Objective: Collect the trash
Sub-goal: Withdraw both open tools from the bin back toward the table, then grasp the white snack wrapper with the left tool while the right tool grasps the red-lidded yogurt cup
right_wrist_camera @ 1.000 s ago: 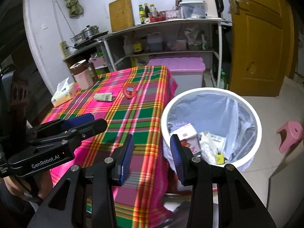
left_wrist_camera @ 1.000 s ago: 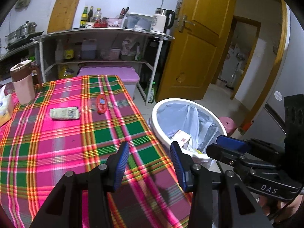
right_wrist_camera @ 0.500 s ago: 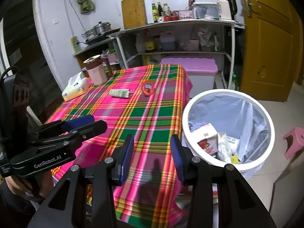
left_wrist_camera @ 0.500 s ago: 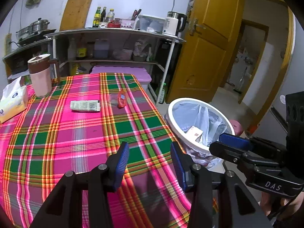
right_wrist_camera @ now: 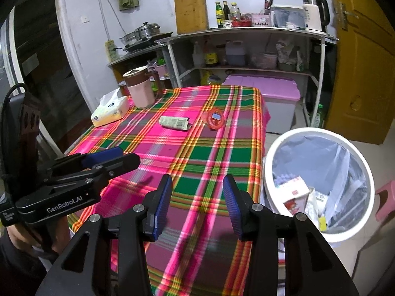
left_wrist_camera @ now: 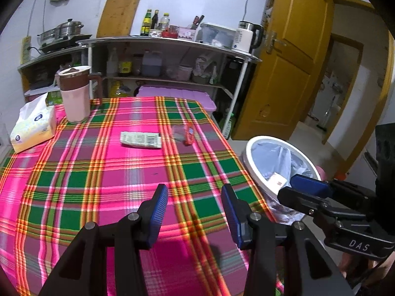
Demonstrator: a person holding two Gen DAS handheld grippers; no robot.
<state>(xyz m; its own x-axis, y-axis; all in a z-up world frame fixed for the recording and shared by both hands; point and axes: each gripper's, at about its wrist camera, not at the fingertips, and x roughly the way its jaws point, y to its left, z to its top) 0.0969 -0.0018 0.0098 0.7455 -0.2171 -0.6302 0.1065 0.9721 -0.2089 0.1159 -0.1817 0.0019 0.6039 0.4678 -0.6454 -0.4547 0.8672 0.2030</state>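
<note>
Left wrist view: looks forward and down along the left gripper (left_wrist_camera: 194,212) from over the near part of the tablecloth (left_wrist_camera: 103,172); trash bin (left_wrist_camera: 249,153) off the table's right edge. Right wrist view: set further right, by the table's near right corner, the right gripper (right_wrist_camera: 197,203) over it, bin close below. Shared: tabletop, bin, back shelf (left_wrist_camera: 172,42). Each view catches the other gripper at its side.

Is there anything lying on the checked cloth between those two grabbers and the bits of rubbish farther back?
Nothing visible. Only bare pink-and-green checked tablecloth lies between the left gripper, the right gripper and the flat white printed wrapper and round red plastic packet. The right jaws are opening, empty.
</note>
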